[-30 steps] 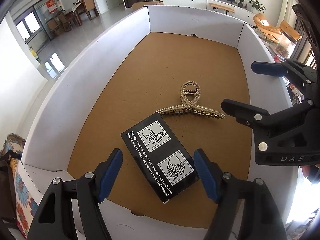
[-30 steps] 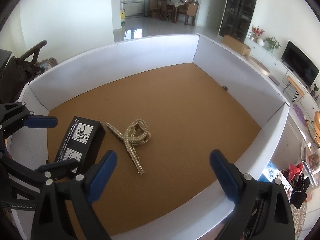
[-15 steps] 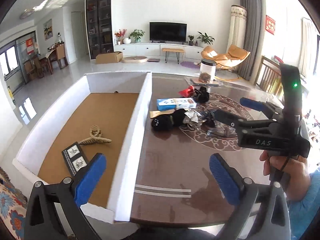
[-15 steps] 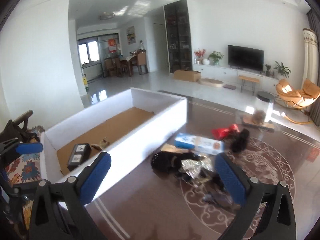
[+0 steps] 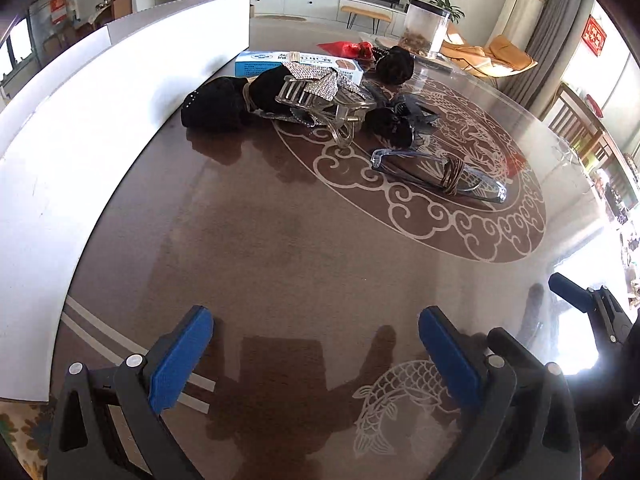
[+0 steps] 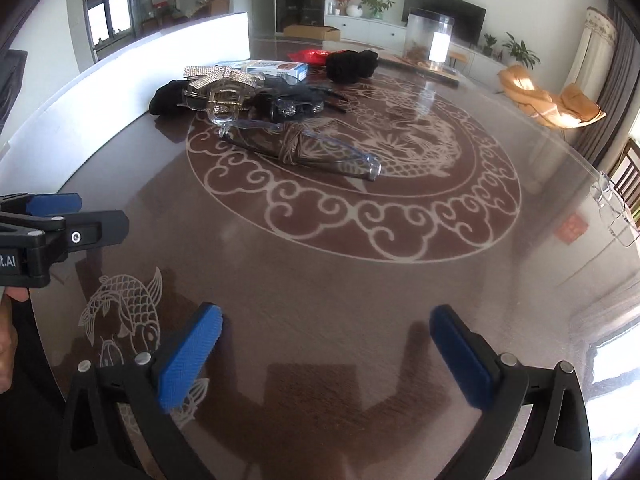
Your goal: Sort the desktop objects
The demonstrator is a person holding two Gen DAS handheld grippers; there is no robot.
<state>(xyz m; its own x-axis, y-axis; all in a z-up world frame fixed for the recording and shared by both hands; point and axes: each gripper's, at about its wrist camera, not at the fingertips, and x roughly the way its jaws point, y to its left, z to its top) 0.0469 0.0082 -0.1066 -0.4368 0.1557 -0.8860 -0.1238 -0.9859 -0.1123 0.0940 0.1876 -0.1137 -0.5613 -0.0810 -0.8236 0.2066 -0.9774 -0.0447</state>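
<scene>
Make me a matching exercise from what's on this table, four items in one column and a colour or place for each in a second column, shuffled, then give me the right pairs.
Column one:
1. glasses
2. flat carton
3. clear jar
4. left gripper

Column two:
A. pale blue, lying beside the white box wall
B. at the far end of the table, behind the pile
C. open and empty, over bare tabletop
D. folded, wound with cord, on the scroll pattern nearest the grippers

Pairs: 1-D, 2-A, 3-B, 4-C
</scene>
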